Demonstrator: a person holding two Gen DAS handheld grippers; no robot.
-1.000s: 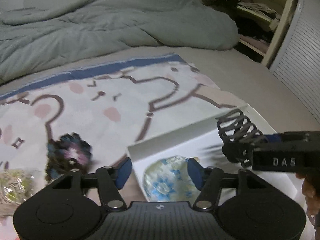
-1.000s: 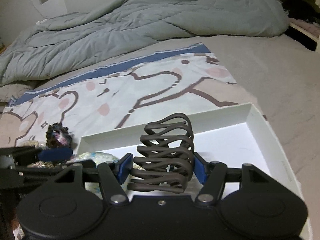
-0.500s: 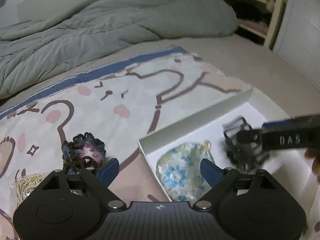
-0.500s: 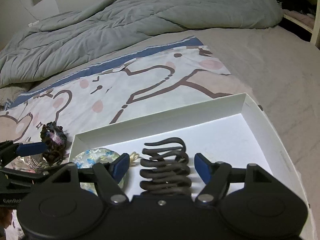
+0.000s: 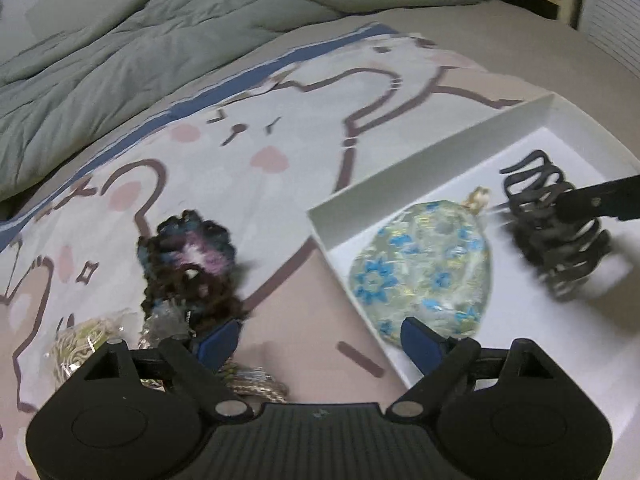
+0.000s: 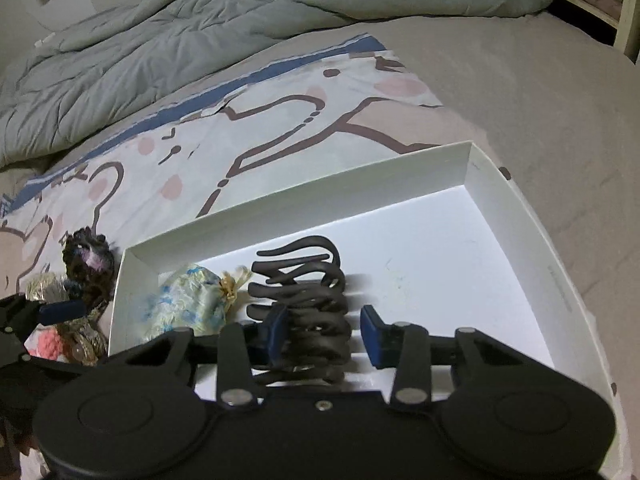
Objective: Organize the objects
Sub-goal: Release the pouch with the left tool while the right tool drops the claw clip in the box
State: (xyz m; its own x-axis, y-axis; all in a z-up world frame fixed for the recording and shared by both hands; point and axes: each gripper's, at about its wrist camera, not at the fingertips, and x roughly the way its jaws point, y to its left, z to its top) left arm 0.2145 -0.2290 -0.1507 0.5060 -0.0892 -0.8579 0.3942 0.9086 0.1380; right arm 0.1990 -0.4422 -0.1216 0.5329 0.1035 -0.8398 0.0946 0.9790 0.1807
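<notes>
Left wrist view: open left tool [image 5: 316, 342] hangs just near of the crocheted scrunchie [image 5: 188, 256], left of the white box [image 5: 432, 156].

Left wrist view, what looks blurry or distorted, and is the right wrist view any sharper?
Left wrist view: the dark hair claw and the crocheted flower are smeared by motion, and the fisheye bends the white box wall. Right wrist view: hair claw and floral pouch are also blurred; the box floor glares bright against the dim bedding.
</notes>
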